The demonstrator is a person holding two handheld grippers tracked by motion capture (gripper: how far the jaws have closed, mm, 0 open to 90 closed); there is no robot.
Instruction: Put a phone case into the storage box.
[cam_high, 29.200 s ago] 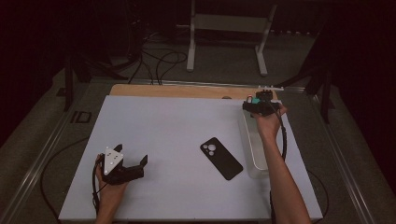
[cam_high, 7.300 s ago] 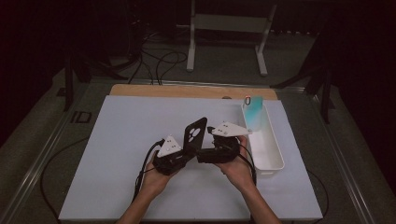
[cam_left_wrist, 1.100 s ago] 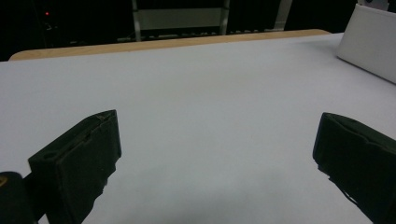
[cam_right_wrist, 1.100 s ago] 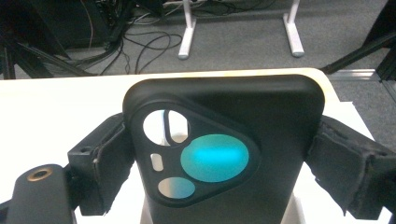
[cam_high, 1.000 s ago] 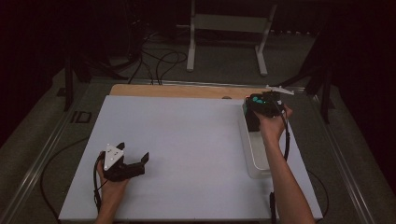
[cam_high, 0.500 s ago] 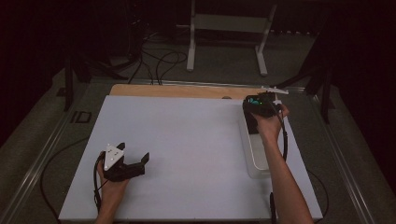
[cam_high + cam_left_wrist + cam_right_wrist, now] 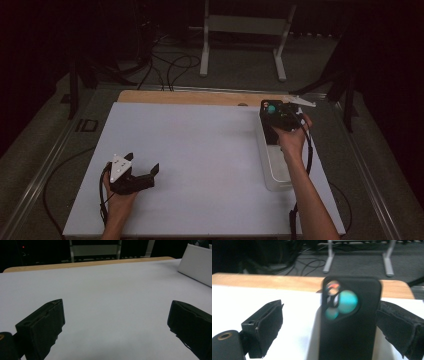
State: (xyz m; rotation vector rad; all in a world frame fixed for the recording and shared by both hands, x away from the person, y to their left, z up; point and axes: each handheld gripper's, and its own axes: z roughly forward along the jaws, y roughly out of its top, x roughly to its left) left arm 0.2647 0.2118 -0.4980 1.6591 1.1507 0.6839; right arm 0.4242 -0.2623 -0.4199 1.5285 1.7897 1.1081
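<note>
Resting on the white table (image 7: 200, 150) near its front-left corner, the left gripper (image 7: 142, 176) has its jaws wide apart and empty. Over the clear bin (image 7: 275, 167) at the far right, the right gripper (image 7: 274, 119) stands open around a black phone case (image 7: 350, 320), touching its right edge.

Flat white table (image 7: 200, 150) spreading under both tools, light wooden strip (image 7: 190, 97) along its far edge beyond them, grey metal two-legged stand (image 7: 242, 35) on the dark floor farther off, loose black cables (image 7: 165, 65) left of the stand
</note>
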